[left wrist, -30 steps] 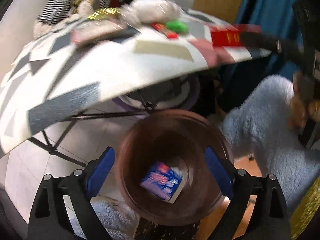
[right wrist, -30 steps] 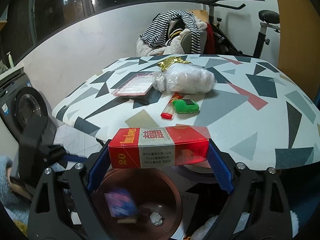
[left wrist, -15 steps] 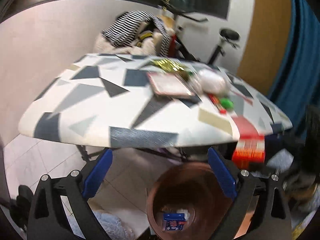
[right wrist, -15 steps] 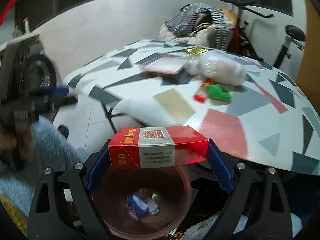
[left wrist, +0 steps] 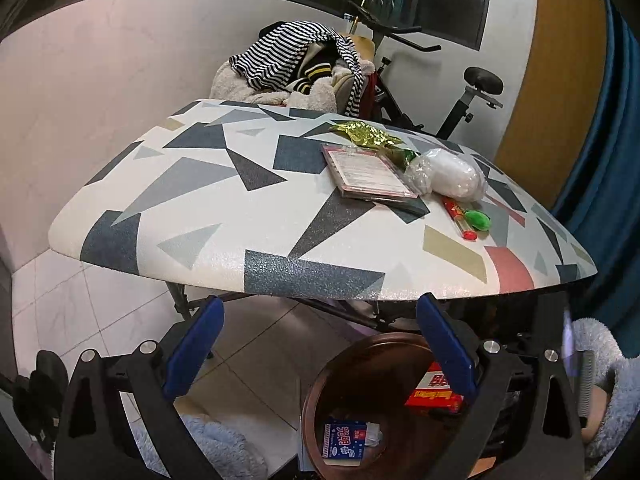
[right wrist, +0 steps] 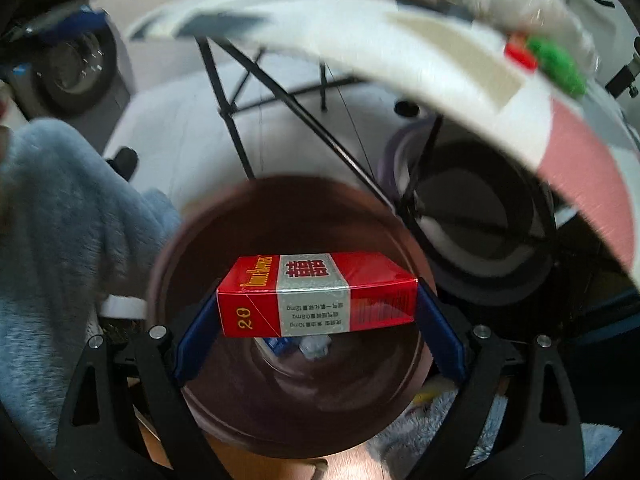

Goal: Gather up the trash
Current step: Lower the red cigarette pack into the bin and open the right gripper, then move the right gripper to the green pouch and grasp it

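- Below the patterned surface [left wrist: 248, 216], from the left wrist, the left tongs [left wrist: 316, 344] stood wide open with nothing between the blue pads, aimed at the gap between surface edge and floor. The brown bin [left wrist: 320, 404] sat low right, a blue-and-white packet [left wrist: 346, 440] lying in its bottom, and the red box [left wrist: 434, 394] showed just inside its mouth, half hidden behind the right-hand pad. More litter waited up top: a gold wrapper [left wrist: 366, 136], a flat pink packet [left wrist: 370, 172], a clear plastic bag [left wrist: 450, 176], a red lighter [left wrist: 460, 216] and a green bit [left wrist: 478, 220]. The bin's near rim ran out of frame.
- Over the bin [right wrist: 192, 248], from the right wrist, the right tongs [right wrist: 318, 312] clamped the red box [right wrist: 316, 296] end to end, jaws spread wide to span its length, held square above the opening so a release would likely drop it straight in. Heavy blur smeared the surface [right wrist: 440, 52] overhead; the box hid most of the bin's contents.
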